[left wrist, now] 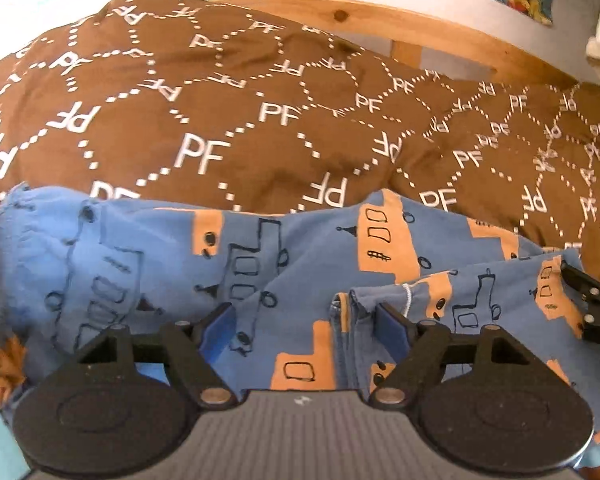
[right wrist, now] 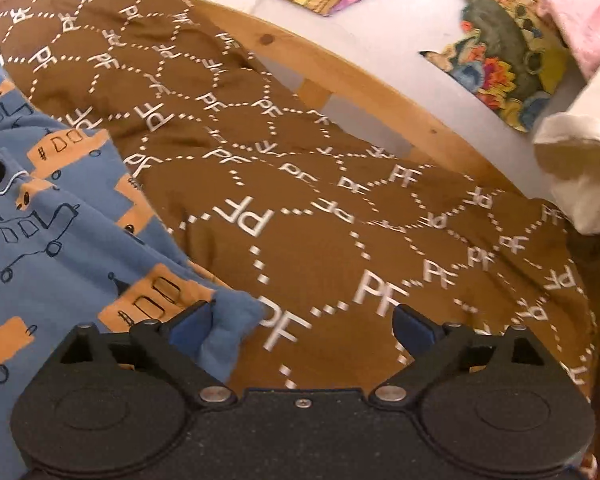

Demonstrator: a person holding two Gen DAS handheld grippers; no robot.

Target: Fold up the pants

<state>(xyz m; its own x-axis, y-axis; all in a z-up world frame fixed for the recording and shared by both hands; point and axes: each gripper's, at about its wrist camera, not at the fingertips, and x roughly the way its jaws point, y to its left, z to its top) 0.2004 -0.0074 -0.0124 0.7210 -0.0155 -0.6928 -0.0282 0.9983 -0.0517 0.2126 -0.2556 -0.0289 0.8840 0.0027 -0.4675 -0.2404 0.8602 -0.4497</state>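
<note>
one pair of blue pants (left wrist: 260,264) lies on one brown bedspread (left wrist: 220,120), a leg end folded over at the right; two grippers: left gripper (left wrist: 306,320) wide above the cloth, right gripper (right wrist: 304,320) wide at the pants' edge, holding nothing

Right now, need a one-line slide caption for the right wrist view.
Open right tongs at the edge of blue truck-print cotton pants lying on a brown PF-monogram duvet.
</note>
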